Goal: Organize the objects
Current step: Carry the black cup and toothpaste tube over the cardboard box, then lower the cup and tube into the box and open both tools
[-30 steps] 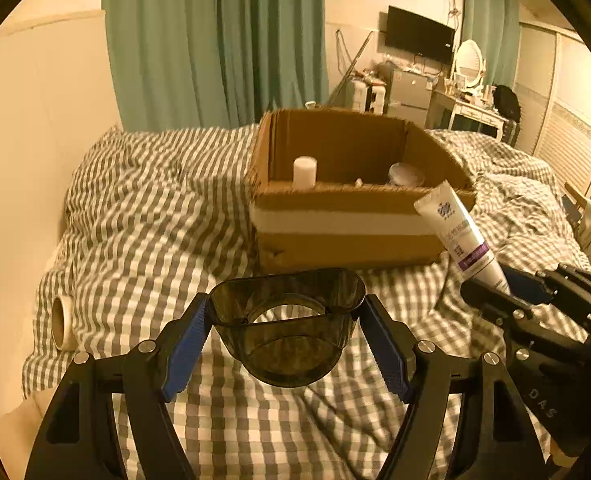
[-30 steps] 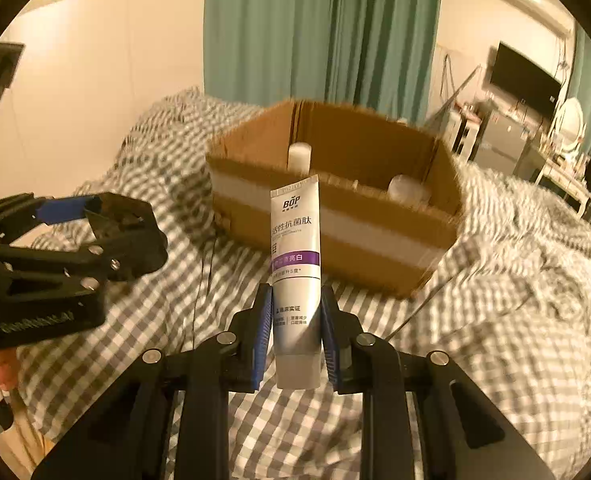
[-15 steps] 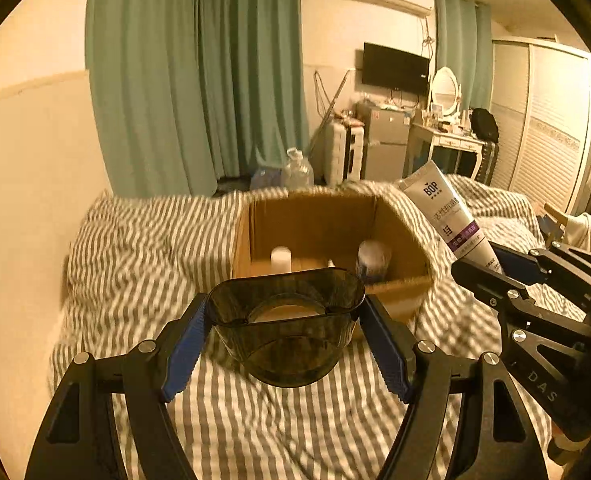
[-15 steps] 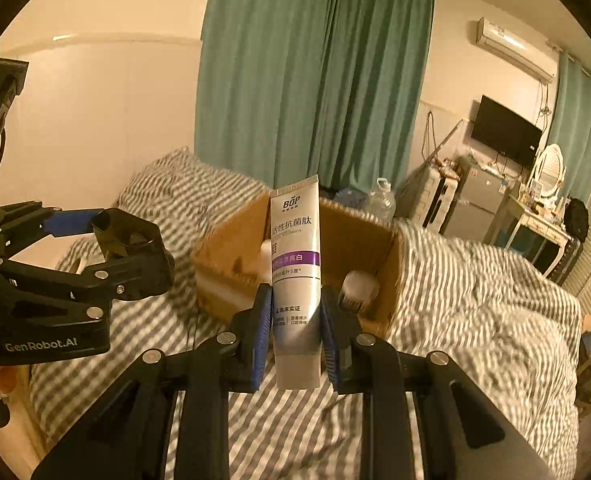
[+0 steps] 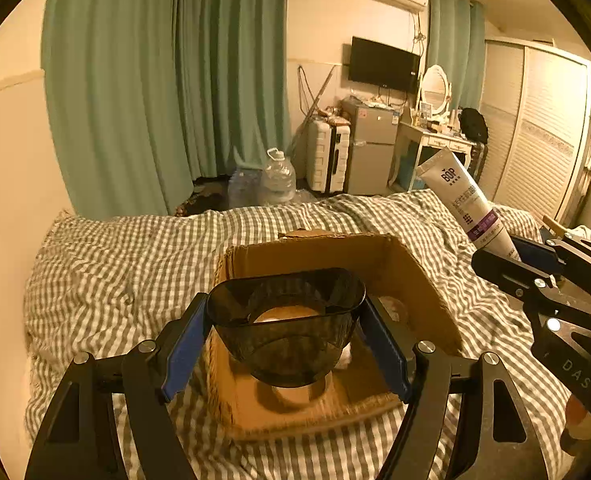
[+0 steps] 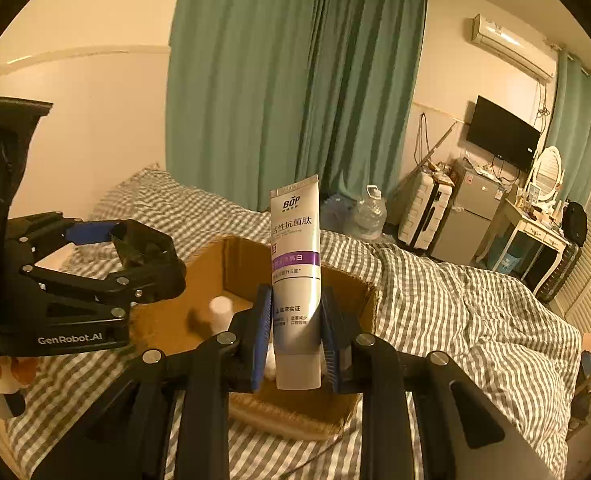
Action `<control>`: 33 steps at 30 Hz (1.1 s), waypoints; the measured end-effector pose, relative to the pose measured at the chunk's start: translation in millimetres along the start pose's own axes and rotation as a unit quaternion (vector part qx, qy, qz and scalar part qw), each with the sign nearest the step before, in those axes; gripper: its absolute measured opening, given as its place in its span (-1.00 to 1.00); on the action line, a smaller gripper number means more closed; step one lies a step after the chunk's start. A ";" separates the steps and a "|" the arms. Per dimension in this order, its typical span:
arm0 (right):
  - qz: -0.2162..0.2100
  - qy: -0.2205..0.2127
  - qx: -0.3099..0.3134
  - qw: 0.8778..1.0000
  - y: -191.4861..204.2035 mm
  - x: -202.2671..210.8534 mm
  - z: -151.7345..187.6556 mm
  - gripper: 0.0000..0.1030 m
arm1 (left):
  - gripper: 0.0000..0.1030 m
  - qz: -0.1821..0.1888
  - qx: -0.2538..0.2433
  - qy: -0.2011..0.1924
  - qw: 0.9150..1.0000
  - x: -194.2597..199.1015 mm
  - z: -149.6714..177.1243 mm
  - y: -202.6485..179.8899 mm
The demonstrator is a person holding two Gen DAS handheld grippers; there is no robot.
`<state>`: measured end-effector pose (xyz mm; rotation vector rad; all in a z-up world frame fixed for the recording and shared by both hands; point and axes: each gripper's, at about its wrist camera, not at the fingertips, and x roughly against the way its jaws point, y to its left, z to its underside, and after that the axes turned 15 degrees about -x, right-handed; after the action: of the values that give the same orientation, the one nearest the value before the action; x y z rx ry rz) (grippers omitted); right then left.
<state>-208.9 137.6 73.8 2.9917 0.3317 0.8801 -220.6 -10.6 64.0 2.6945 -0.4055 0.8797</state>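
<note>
Whereas a second earlier both views had the cardboard box (image 5: 335,264) sitting well ahead on the bed (image 5: 115,272), I now looked down into it from above: it had dropped from mid-frame to the lower centre of both views, and its floor showed. I took this to mean both loads were over the opening and the release into the box was the step in hand, not yet done.

My left gripper (image 5: 285,328) had its jaws pinching the dark translucent cup (image 5: 285,320) by its two sides, mouth toward the camera, low centre of the left view, over the box interior. My right gripper (image 6: 295,336) had its jaws pressed on the lower body of the white toothpaste tube (image 6: 295,272), cap end down, crimped end up, centre of the right view, above the near part of the box. Neither grip differed from the earlier frames.

Hard to read:
- A small white bottle (image 6: 220,312) stood on the box floor, blurred in the right view.
- In the left view the cup covered most of the box floor; pale items showed only as slivers through and beside it, identity uncertain.
- The near box wall was hidden behind my jaws in both views, so clearance below the cup and the tube cap could not be judged.
</note>
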 end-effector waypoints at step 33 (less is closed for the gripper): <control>-0.022 0.148 -0.018 0.989 -47.2 -196.0 21.5 -0.56 | 0.52 0.027 0.024 0.121 0.992 -194.8 -4.7 15.0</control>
<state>-367.6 145.0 -52.2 2.8049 0.3771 1.3134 -379.4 11.7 -47.8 2.5864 -0.4091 1.2303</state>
